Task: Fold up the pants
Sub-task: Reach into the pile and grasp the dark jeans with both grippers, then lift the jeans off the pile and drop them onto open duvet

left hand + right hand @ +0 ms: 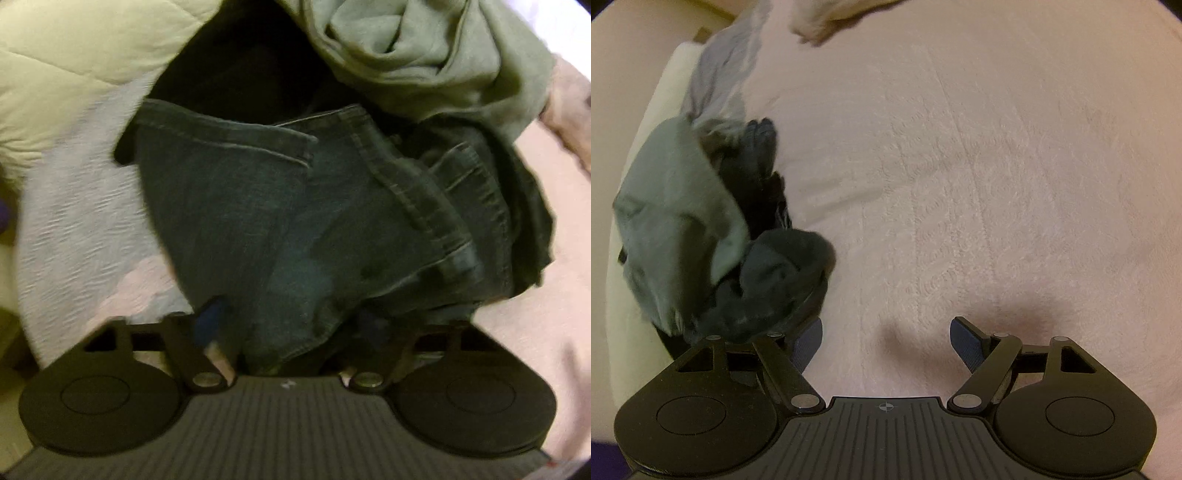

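Observation:
Dark blue jeans (295,206) lie crumpled in the left wrist view, with a pocket seam and the waistband showing. My left gripper (291,325) points down into them, and a bunch of denim fills the gap between its blue pads, which touch the cloth on both sides. In the right wrist view my right gripper (886,339) stands open just over the pink bed cover (997,184) with nothing between its fingers. Its left finger (809,339) is close beside a dark garment (775,266) in a heap of clothes.
An olive garment (424,55) lies bunched over the far end of the jeans. A pale yellow quilt (74,55) and a light textured cloth (81,221) lie to the left. A grey-green garment (676,214) and a grey cloth (724,74) sit left of the right gripper.

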{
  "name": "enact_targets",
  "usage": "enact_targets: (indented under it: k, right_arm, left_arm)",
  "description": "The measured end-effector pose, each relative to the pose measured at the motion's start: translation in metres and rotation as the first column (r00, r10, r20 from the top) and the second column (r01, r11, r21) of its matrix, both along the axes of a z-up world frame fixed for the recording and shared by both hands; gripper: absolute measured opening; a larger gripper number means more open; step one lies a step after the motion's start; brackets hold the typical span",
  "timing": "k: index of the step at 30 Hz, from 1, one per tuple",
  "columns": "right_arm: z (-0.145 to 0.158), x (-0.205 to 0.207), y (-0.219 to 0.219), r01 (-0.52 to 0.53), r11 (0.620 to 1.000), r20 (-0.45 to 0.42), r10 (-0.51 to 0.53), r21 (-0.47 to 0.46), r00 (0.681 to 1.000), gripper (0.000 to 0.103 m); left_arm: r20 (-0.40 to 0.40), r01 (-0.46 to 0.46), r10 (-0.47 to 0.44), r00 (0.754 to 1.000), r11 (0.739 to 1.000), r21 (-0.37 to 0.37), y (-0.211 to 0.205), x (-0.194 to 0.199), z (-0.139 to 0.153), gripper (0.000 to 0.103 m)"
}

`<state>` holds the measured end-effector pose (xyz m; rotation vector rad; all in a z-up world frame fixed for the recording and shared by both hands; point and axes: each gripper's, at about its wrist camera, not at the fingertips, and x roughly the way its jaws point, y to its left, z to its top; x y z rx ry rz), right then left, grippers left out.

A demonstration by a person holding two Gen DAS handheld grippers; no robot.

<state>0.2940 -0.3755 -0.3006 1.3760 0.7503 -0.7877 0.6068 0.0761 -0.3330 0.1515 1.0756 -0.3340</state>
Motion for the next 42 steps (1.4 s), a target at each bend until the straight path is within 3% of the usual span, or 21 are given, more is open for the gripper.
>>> enact_targets:
  k: [3, 8, 14, 16, 17, 18, 20, 22, 26, 29, 33, 38, 42]
  right_arm:
    - [-0.018, 0.02, -0.008, 0.027, 0.999, 0.036, -0.028, 0.032, 0.999, 0.075]
    - [-0.054, 0.066, -0.019, 0.052, 0.992, 0.109, -0.065, 0.115, 0.992, 0.075]
    - [-0.113, 0.101, -0.03, 0.182, 0.949, 0.139, -0.223, 0.258, 0.965, 0.074]
    - [-0.129, 0.107, -0.028, 0.208, 0.923, 0.163, -0.271, 0.325, 0.949, 0.047]
    - [-0.136, 0.11, -0.026, 0.17, 0.917, 0.188, -0.251, 0.362, 0.95, 0.014]
    - [-0.136, 0.112, -0.023, 0.175, 0.91, 0.215, -0.27, 0.376, 0.939, 0.007]
    - [-0.118, 0.107, -0.022, 0.157, 0.947, 0.266, -0.234, 0.28, 0.935, 0.001]
    - [-0.09, 0.091, -0.021, 0.16, 0.971, 0.362, -0.216, 0.18, 0.907, 0.0]
    - [-0.028, 0.034, -0.023, 0.23, 0.969, 0.501, -0.244, 0.092, 0.83, 0.0]
    - [0.015, -0.019, -0.022, 0.278, 0.96, 0.546, -0.253, 0.038, 0.799, 0.0]
    - [0.091, -0.112, -0.018, 0.365, 0.92, 0.597, -0.215, -0.14, 0.773, 0.0]
    - [0.18, -0.231, -0.023, 0.475, 0.819, 0.624, -0.193, -0.323, 0.758, 0.0]
    - [0.239, -0.305, -0.033, 0.539, 0.722, 0.624, -0.192, -0.433, 0.758, 0.0]
  left_arm:
    - [0.012, -0.012, 0.013, 1.0, 0.997, -0.079, 0.016, 0.002, 0.01, 0.016]
    - [-0.058, -0.191, 0.182, 0.982, 0.944, -0.27, 0.079, 0.016, 0.028, 0.011]
    - [-0.053, -0.218, 0.212, 0.976, 0.926, -0.31, 0.083, 0.028, 0.044, 0.011]
    - [-0.065, -0.235, 0.227, 0.972, 0.923, -0.306, 0.081, 0.031, 0.044, 0.011]
    - [-0.067, -0.239, 0.229, 0.971, 0.924, -0.3, 0.081, 0.036, 0.044, 0.011]
    - [-0.062, -0.234, 0.226, 0.972, 0.927, -0.293, 0.078, 0.037, 0.045, 0.011]
    - [-0.045, -0.211, 0.206, 0.977, 0.938, -0.277, 0.073, 0.032, 0.052, 0.011]
    - [-0.021, -0.186, 0.188, 0.982, 0.943, -0.274, 0.071, 0.027, 0.061, 0.01]
    - [0.036, -0.152, 0.171, 0.985, 0.942, -0.3, 0.062, 0.008, 0.087, 0.01]
    - [0.058, -0.116, 0.143, 0.988, 0.936, -0.333, 0.052, -0.012, 0.109, 0.01]
    - [0.09, -0.004, 0.04, 0.995, 0.929, -0.369, 0.022, -0.056, 0.136, 0.01]
    - [0.113, 0.171, -0.133, 0.985, 0.86, -0.48, -0.056, -0.116, 0.167, 0.01]
    - [0.188, 0.337, -0.28, 0.941, 0.778, -0.53, -0.154, -0.162, 0.199, 0.01]
